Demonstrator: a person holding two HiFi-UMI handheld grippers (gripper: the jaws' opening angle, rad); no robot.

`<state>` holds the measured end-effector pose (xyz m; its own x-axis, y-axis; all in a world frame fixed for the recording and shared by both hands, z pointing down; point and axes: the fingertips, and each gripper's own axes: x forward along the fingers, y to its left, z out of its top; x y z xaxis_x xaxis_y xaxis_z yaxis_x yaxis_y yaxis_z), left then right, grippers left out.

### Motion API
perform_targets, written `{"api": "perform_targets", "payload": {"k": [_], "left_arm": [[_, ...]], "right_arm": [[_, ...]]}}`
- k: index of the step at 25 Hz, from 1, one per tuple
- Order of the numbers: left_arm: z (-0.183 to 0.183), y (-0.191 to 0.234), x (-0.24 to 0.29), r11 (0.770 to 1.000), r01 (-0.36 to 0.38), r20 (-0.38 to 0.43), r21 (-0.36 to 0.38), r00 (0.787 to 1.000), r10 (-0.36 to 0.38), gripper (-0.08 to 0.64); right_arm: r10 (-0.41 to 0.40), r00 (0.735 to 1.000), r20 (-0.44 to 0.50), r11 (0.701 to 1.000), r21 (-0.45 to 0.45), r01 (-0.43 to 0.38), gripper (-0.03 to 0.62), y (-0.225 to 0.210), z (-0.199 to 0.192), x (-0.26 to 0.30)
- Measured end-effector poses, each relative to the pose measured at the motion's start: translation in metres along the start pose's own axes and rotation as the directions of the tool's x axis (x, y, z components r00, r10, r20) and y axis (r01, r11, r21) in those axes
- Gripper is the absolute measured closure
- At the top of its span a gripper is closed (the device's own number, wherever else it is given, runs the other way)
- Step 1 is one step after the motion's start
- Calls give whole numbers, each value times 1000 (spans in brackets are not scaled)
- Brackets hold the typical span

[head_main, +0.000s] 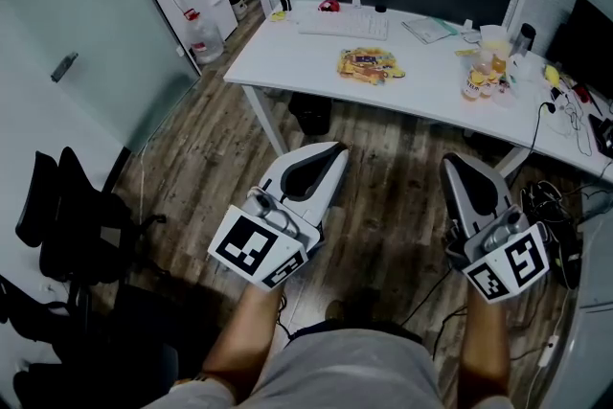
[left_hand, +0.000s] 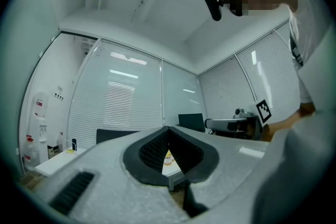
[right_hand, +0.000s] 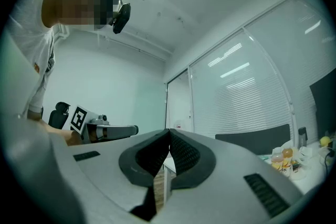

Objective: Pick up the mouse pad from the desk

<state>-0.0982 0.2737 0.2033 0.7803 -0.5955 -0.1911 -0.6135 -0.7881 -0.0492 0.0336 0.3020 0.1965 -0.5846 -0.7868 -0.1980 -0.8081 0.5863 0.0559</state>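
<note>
Tools both closed tight, nothing held: left tool (head_main: pixel 337 153), right tool (head_main: pixel 452 166) over floor (head_main: pixel 388 163), short of bench (head_main: pixel 287 53) at 12 o'clock. On it: keyboard (head_main: pixel 343 22), snack packets (head_main: pixel 369 65), bottles (head_main: pixel 482 77); mouse pad too small to single out.

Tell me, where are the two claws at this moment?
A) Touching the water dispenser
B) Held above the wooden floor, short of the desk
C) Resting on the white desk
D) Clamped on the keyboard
B: in the head view the left claw and the right claw, both shut and empty, hang over the wooden floor, while the white desk lies ahead of them, untouched.
</note>
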Motion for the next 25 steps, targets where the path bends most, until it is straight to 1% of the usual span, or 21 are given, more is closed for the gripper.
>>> {"api": "perform_targets", "payload": {"k": [8, 13, 20, 25], "left_arm": [[-5, 25, -11, 1000, 23, 4, -8, 1000, -23, 546], [-8, 40, -15, 1000, 24, 2, -12, 1000, -24, 546], [-13, 58, -9, 1000, 17, 0, -11, 1000, -17, 546], [-19, 69, 7, 1000, 4, -7, -2, 1000, -4, 545]], "right_arm": [[-26, 1000, -14, 1000, -9, 25, 581, 12, -9, 17], [-35, 999, -28, 999, -12, 35, 580, 16, -15, 25], [-33, 999, -36, 999, -14, 32, 580, 7, -22, 39], [-20, 999, -31, 1000, -8, 19, 580, -10, -28, 51]]}}
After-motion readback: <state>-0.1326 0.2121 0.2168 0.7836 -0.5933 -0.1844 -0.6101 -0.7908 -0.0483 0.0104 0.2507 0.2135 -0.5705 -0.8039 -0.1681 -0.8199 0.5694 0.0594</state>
